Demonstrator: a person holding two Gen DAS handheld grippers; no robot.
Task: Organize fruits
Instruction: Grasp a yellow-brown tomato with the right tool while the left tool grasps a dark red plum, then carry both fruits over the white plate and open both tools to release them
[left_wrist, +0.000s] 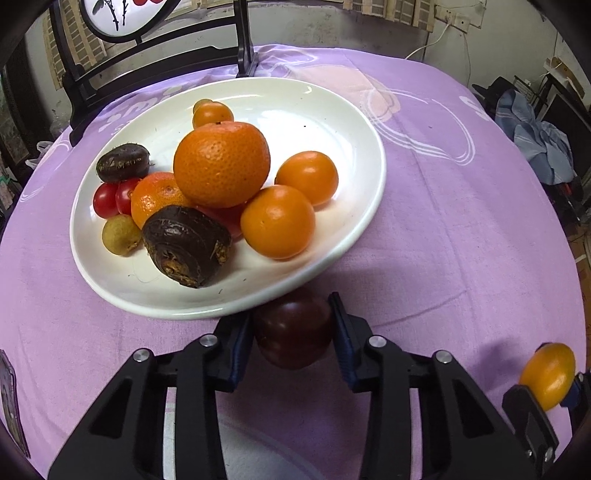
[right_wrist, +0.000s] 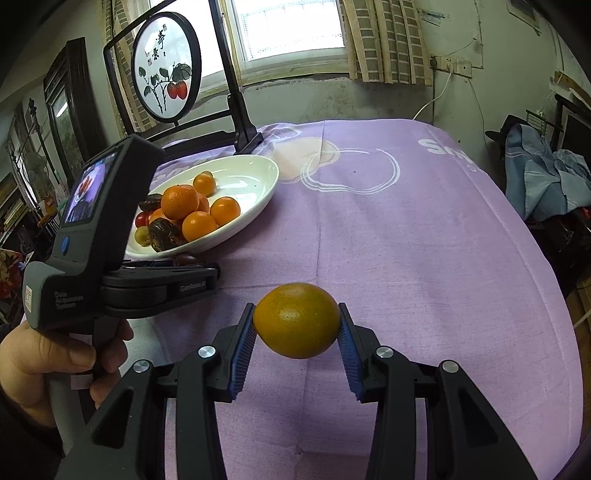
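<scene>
Your counter (right_wrist: 424, 236) is covered edge to edge with a lilac cloth (left_wrist: 461, 229) printed with pale pink shapes, white looping lines and white lettering. Directly on that cloth, toward the far left side, sits a wide white plate (left_wrist: 332, 110); you can see its near rim raised a little off the fabric, casting a shadow. Just behind the plate stands a black frame (right_wrist: 236, 110) holding a round painted panel (right_wrist: 166, 66), its foot resting on the cloth. A small dark card (left_wrist: 9, 398) lies at the counter's near left edge.
</scene>
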